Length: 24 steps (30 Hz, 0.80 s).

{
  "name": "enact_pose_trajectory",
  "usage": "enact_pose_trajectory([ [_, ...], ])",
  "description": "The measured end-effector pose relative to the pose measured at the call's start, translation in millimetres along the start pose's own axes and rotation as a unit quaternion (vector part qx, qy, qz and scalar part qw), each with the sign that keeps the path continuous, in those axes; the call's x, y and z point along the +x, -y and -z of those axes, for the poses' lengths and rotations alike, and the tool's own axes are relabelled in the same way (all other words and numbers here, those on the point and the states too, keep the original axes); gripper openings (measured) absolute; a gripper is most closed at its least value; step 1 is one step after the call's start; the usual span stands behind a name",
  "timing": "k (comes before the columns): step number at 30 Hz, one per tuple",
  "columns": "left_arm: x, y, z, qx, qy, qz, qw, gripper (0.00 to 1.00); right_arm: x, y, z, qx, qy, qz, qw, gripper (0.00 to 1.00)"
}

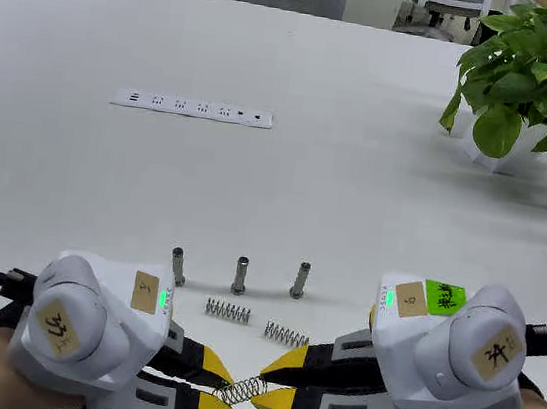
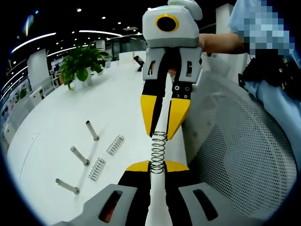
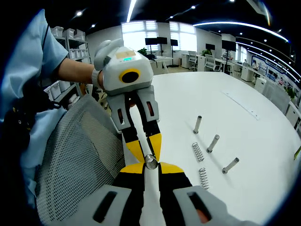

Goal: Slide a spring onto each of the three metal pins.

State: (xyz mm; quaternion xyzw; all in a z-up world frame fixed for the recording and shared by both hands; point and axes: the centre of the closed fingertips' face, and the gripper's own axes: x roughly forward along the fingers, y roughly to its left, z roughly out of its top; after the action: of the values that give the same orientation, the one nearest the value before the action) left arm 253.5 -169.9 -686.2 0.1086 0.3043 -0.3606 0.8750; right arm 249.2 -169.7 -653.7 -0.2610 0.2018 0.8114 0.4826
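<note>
Now left gripper (image 1: 228, 394) and right gripper (image 1: 260, 383) jaws are pinching one spring (image 1: 241, 390) end-to-end, likely realigning it for pins (image 1: 240, 274) beyond.

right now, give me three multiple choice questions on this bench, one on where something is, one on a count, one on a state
1. Where do the two loose springs lie?
A. on the table, on the person's side of the pins
B. on the far side of the pins
C. threaded on the pins

2. How many pins stand with no spring on them?
A. one
B. two
C. three

3. What state is the third spring in?
A. lying flat on the table
B. gripped at one end by the left gripper and at the other by the right gripper
C. slid onto the middle pin

Answers:
1 A: in the head view both lie between the pin row and the grippers.
2 C: all three pins stand upright and bare.
3 B: both gripper views show yellow tips closed on its ends.
</note>
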Motion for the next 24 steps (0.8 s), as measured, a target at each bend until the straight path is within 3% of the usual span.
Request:
enact_pose_trajectory([
  [12, 3.2, 2.4, 0.8, -0.002, -0.001, 0.0, 1.0, 0.09, 0.9, -0.3, 0.1, -0.023, -0.02, -0.005, 0.9995, 0.12],
  [17, 4.2, 4.8, -0.9, 0.0, 0.002, 0.003, 1.0, 0.09, 0.0, 1.6, 4.3, -0.044, -0.043, -0.007, 0.9981, 0.18],
  [24, 6.3, 6.0, -4.9, 0.013, 0.001, 0.006, 0.9999, 0.09, 5.2, -0.1, 8.5, -0.058, -0.07, -0.03, 0.9954, 0.17],
])
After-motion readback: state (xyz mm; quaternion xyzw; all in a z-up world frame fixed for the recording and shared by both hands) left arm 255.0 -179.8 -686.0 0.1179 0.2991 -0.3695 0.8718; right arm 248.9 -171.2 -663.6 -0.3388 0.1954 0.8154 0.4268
